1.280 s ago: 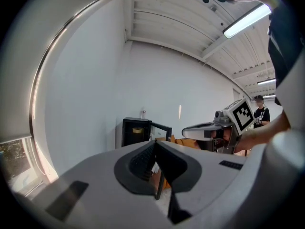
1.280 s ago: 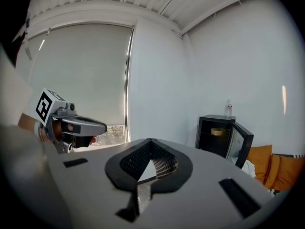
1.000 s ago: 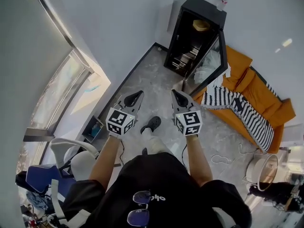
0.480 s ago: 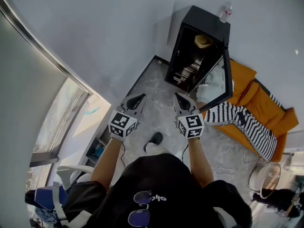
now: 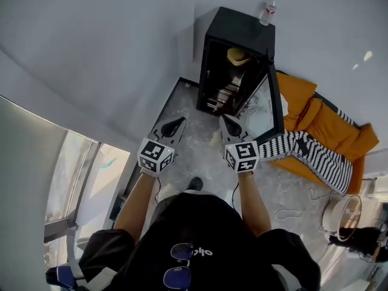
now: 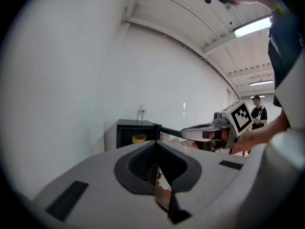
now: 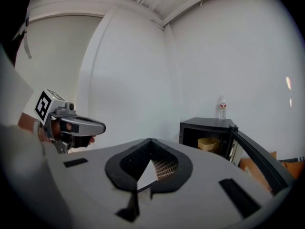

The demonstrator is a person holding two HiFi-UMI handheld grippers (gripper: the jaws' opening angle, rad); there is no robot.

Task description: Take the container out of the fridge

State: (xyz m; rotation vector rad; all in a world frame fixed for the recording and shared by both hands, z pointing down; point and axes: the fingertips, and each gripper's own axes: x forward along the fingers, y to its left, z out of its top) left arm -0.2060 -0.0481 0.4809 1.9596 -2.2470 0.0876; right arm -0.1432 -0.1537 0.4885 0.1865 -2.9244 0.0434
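A black fridge (image 5: 225, 47) stands against the white wall with its glass door (image 5: 267, 105) swung open to the right. A yellow container (image 5: 237, 56) sits on its top shelf, and shows small in the left gripper view (image 6: 139, 138) and the right gripper view (image 7: 208, 143). My left gripper (image 5: 174, 125) and right gripper (image 5: 229, 125) are held side by side in the air, well short of the fridge. Both are shut and hold nothing. The right gripper (image 6: 200, 131) shows in the left gripper view, and the left gripper (image 7: 82, 126) in the right gripper view.
A water bottle (image 5: 267, 10) stands on top of the fridge. An orange sofa (image 5: 330, 123) with a striped blanket (image 5: 309, 153) lies right of the door. A round bin (image 5: 339, 214) and a floor cable (image 5: 291, 214) are at the right, a window (image 5: 79, 180) at the left.
The person has stepped towards the fridge, which now sits more squarely ahead. Both grippers stay shut and level in front of the body.
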